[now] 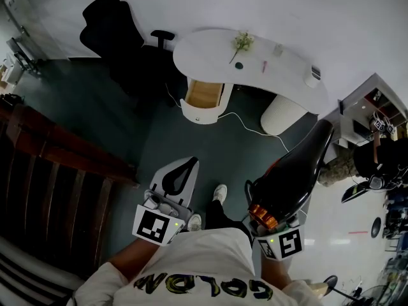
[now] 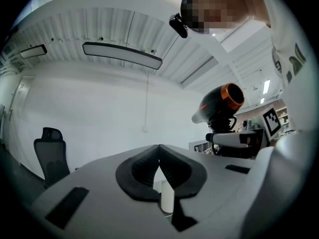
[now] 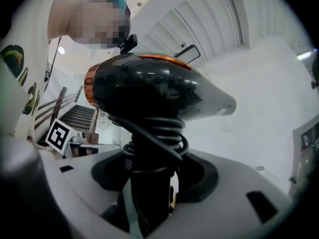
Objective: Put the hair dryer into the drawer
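Observation:
The black hair dryer [image 1: 294, 169] with an orange ring stands upright in my right gripper [image 1: 275, 199], its nozzle pointing away from me. In the right gripper view the jaws clamp the hair dryer's [image 3: 154, 91] handle, with its cord coiled round it just above my right gripper [image 3: 149, 183]. My left gripper [image 1: 182, 171] is held level beside it, shut and empty; its pads [image 2: 149, 171] meet with nothing between them. The left gripper view also catches the hair dryer [image 2: 219, 106] off to the right. The open wooden drawer [image 1: 204, 95] juts from the white desk [image 1: 280, 69] across the room.
A black office chair [image 1: 115, 34] stands left of the desk. A small plant [image 1: 242, 43] and little items lie on the desktop. A white cable [image 1: 248, 125] trails over the dark floor near the desk's white pedestal [image 1: 280, 115]. Dark wooden railing [image 1: 51, 171] runs along the left.

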Available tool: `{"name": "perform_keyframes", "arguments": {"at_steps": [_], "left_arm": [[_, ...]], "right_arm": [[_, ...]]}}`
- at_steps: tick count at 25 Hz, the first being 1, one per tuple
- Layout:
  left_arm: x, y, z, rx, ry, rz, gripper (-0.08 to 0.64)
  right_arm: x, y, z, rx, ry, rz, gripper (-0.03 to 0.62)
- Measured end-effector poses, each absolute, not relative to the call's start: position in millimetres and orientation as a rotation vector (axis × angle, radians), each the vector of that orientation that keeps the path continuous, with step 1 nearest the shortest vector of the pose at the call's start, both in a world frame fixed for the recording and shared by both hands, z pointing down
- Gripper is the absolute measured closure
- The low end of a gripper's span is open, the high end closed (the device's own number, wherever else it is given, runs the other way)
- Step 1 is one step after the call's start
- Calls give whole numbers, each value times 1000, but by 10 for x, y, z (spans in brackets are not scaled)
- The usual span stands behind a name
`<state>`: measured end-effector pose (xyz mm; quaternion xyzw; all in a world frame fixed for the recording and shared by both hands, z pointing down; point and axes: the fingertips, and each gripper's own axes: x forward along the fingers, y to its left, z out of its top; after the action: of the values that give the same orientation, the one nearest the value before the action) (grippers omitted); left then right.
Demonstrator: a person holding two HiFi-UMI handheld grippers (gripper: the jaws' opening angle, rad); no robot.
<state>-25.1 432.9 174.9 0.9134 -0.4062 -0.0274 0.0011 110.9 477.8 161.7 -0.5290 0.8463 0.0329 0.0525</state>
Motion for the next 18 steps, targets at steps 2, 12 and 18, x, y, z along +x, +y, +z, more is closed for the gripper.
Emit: {"name": "perform_keyframes", "arguments": {"at_steps": [2, 12, 18], "left_arm": [[-113, 4145, 1752, 2874, -1276, -83, 548], [546, 3221, 1745, 2861, -1298, -56, 548], [840, 2799, 1776, 2853, -1318, -33, 548]], "right_arm": [[1233, 4596, 1620, -1603, 2580, 113, 342], [1946, 3641, 1610, -1591, 2588, 124, 342], [2255, 3212, 1657, -1581, 2599, 106, 342]]}}
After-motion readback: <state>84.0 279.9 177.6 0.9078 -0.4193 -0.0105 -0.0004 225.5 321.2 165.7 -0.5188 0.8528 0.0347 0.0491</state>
